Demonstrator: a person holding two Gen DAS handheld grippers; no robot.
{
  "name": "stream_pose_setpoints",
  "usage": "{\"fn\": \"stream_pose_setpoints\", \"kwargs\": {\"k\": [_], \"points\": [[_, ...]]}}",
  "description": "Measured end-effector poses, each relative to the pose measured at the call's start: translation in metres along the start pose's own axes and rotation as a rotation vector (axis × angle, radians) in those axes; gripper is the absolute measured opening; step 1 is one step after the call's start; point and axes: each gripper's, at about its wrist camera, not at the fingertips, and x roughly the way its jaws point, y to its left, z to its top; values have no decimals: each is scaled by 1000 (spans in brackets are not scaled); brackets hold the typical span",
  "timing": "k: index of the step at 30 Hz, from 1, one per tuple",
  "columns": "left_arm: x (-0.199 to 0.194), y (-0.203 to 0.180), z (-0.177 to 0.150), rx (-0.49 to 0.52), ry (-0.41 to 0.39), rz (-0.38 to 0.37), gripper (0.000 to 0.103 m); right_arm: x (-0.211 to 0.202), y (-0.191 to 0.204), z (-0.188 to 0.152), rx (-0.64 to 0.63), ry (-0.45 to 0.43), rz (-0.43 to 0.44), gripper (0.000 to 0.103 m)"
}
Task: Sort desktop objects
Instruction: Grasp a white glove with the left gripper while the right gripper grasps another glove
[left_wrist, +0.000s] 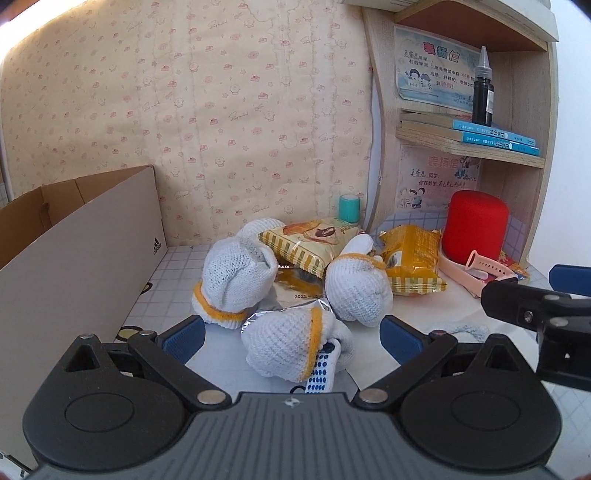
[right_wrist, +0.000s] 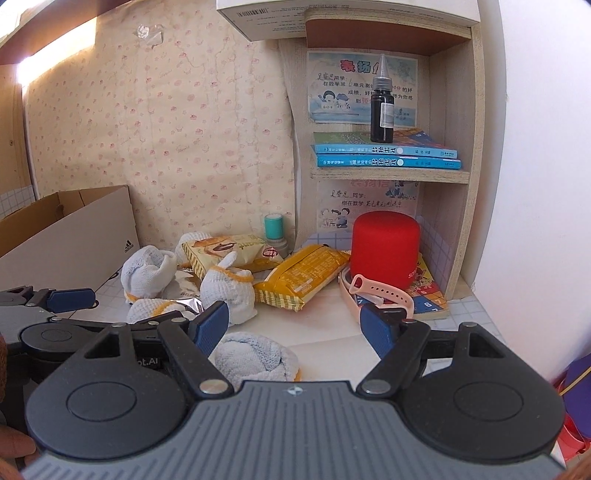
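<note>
Several balled white knitted gloves with yellow cuffs lie on the desk. One glove ball (left_wrist: 284, 343) sits between the blue pads of my left gripper (left_wrist: 291, 338), which is open and clear of it on both sides. Two more glove balls (left_wrist: 236, 280) (left_wrist: 356, 288) lie just beyond, beside a striped snack packet (left_wrist: 310, 240) and an orange packet (left_wrist: 410, 258). My right gripper (right_wrist: 293, 328) is open; a pale rolled cloth (right_wrist: 255, 356) lies on the desk under it, near its left finger. In the left wrist view the right gripper (left_wrist: 535, 306) shows at the right edge.
An open cardboard shoe box (left_wrist: 74, 251) stands on the left. At the right are a red cylinder (right_wrist: 384, 251), a pink watch strap (right_wrist: 380, 295) and a wooden shelf (right_wrist: 388, 173) with blue books and a black bottle (right_wrist: 382, 107). A teal stamp (right_wrist: 274, 229) stands by the wall.
</note>
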Motion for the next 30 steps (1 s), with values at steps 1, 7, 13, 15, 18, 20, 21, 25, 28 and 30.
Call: {"fn": "stream_pose_setpoints", "kwargs": {"k": [1,7,13,15,18,20,21,25,28,30], "points": [[3,0,0,1,6,0,103,2,0,0,-1,3,-1,77],[20,1,0,-13,46,4,103,23,1,5,-12,23,5,77],[32,5,-6,-8,66,7,93,53,14,21,-23,47,107,77],[33,5,-7,-10,64,1,91,66,22,26,-56,67,116,76],[33,3,-10,16,55,-9,90,83,30,29,-71,100,158,76],[33,5,-12,11,51,-22,84,95,34,28,-77,133,175,76],[33,7,-12,6,52,-33,80,99,36,27,-76,144,177,76],[33,14,-13,-9,44,-54,73,117,38,25,-67,183,205,76],[33,16,-14,-10,38,-62,69,127,42,24,-82,204,206,76],[31,16,-15,-6,35,-65,67,133,44,25,-86,216,202,75]]}}
